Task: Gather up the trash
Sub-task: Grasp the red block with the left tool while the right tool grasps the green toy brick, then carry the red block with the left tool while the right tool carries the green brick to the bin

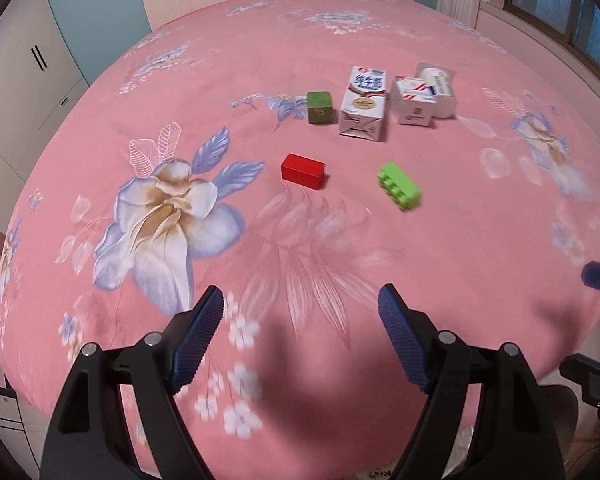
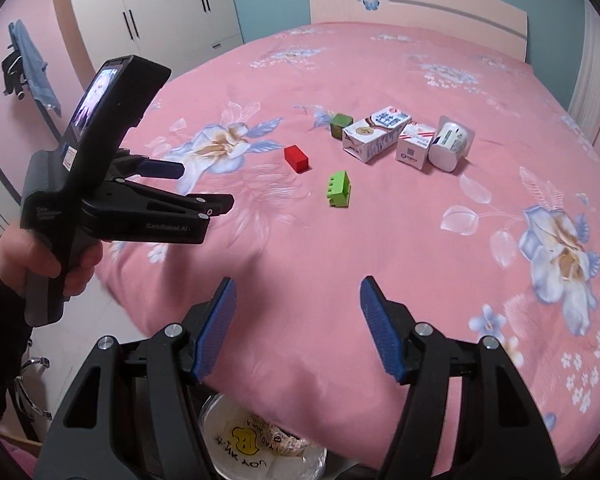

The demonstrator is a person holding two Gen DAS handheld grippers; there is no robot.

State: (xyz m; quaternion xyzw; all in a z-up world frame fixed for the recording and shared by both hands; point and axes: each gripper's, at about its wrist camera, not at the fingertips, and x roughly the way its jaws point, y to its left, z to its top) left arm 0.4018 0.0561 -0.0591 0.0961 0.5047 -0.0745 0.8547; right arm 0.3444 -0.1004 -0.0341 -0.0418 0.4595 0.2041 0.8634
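**Empty cartons on the bed, both grippers wide open**

On a pink floral bed (image 1: 440, 264), a milk carton (image 1: 363, 104), a small white box (image 1: 414, 102) and a toppled cup (image 2: 450, 142) lie far ahead. They look light, thin-walled and crushable; gripping across the flat sides seems best. The left gripper (image 1: 300, 312) and right gripper (image 2: 298, 304) hold nothing, fingers spread wide.

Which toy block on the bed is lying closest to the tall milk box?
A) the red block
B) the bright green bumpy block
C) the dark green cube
C: the dark green cube sits right beside the milk box, while the red block and the bright green bumpy block lie apart from it, nearer the camera on the pink bed.
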